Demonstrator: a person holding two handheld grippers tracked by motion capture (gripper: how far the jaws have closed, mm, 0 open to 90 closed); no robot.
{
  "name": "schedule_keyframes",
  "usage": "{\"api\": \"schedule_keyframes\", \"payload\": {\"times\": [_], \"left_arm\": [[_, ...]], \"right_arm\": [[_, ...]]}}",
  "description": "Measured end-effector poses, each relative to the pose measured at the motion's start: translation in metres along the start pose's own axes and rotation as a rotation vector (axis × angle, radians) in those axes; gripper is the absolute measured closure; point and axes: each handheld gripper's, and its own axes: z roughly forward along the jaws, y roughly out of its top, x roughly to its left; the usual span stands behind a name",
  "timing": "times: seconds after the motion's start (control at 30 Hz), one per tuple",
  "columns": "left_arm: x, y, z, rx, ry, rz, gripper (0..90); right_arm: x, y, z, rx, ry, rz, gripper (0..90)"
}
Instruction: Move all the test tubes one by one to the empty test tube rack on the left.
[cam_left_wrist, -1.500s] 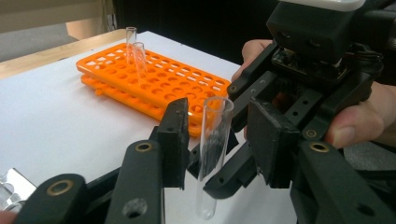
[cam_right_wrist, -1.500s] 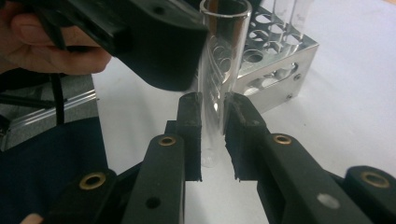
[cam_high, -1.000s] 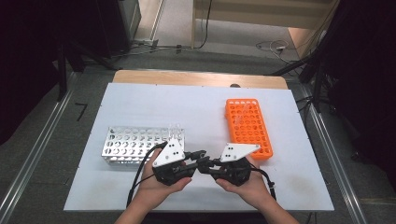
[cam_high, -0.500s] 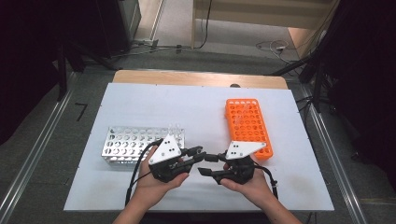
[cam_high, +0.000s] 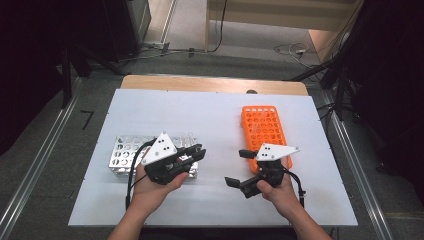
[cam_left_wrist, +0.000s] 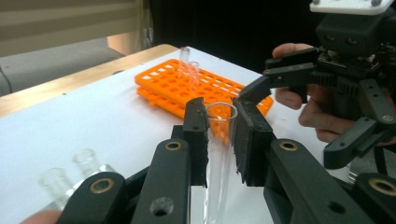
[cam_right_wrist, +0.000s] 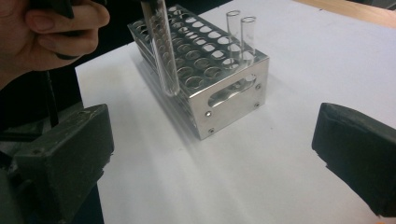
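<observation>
The white table top (cam_high: 215, 115) spreads out under both my claws, and ahead of my left claw (cam_left_wrist: 219, 126) lies the flat orange plastic tube rack (cam_left_wrist: 196, 88), with two clear tubes standing in its far rows. Below and just beside that same claw sits the shiny box-shaped metal rack with round holes (cam_right_wrist: 205, 70), two glass tubes upright at its near end. My left claw is clamped on the clear glass test tube (cam_left_wrist: 219, 154), gripping it just under the rim, so the tube hangs between my pads with its open mouth up and its rounded bottom down, its long axis close to upright and tilted a little; seen from my other claw, that bottom hovers just above the metal rack's holes at its corner. My right claw (cam_high: 239, 167) has just been opening and now stands wide with nothing between its pads, off to the side and apart from the tube. My worry is the glass: it is smooth and held only near the top, so a slanted descent could knock the bottom against the metal edge between holes and twist it out of my grip, or chip it.
</observation>
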Motion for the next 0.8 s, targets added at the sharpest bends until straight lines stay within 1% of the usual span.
{"api": "schedule_keyframes", "payload": {"times": [0.17, 0.27, 0.47, 0.6, 0.73, 0.8], "left_arm": [[0.014, 0.003, -0.009, -0.006, 0.050, -0.016, 76.3], [0.023, 0.007, -0.013, -0.004, 0.077, -0.013, 76.4], [0.039, 0.011, -0.019, -0.024, 0.124, -0.023, 76.4], [0.049, 0.011, -0.019, -0.030, 0.145, -0.033, 76.4], [0.058, 0.010, -0.013, -0.021, 0.168, -0.032, 76.4], [0.063, 0.008, -0.010, -0.023, 0.179, -0.042, 76.4]], "right_arm": [[-0.008, -0.002, -0.007, -0.005, -0.025, 0.004, 0.0], [-0.013, -0.004, -0.011, -0.008, -0.041, 0.009, 0.0], [-0.020, -0.006, -0.017, -0.013, -0.063, 0.015, 0.0], [-0.022, -0.007, -0.018, -0.014, -0.071, 0.020, 0.0], [-0.024, -0.008, -0.020, -0.015, -0.079, 0.018, 0.0], [-0.024, -0.008, -0.021, -0.015, -0.081, 0.019, 0.0]]}}
